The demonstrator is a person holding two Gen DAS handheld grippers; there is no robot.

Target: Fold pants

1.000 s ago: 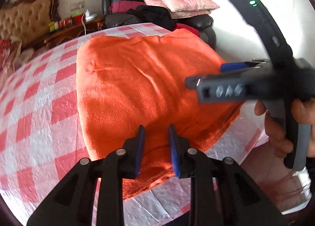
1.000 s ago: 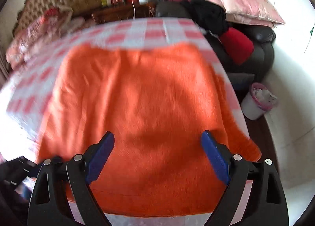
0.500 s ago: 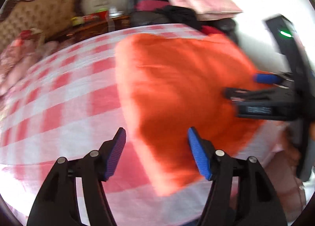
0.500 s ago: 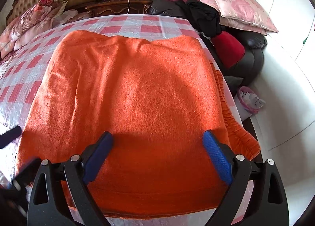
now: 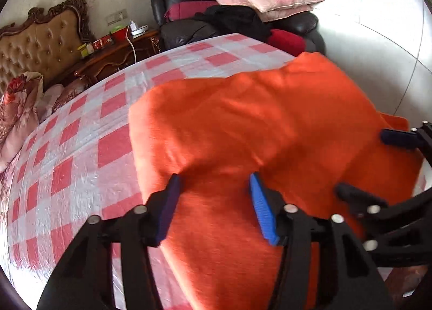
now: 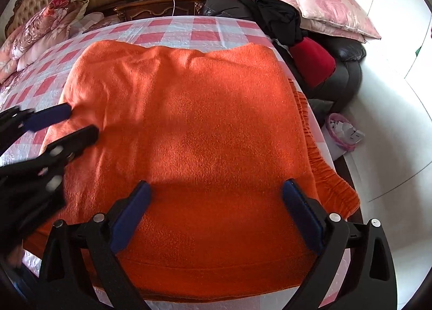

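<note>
Left gripper point(image 5: 213, 203) jaws, narrow a second ago, now wide over orange pants point(image 6: 205, 131); right gripper point(image 6: 216, 218) jaws wide. Fold released; regrasp likely next.

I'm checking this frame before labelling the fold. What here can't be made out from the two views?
- Near hem of the orange pants: right wrist view, covered by the right gripper.
- Pants' right side: left wrist view, cut off by the frame edge.
- Left gripper: motion-blurred in the right wrist view.
- Items on the wooden nightstand: too small to identify.
</note>
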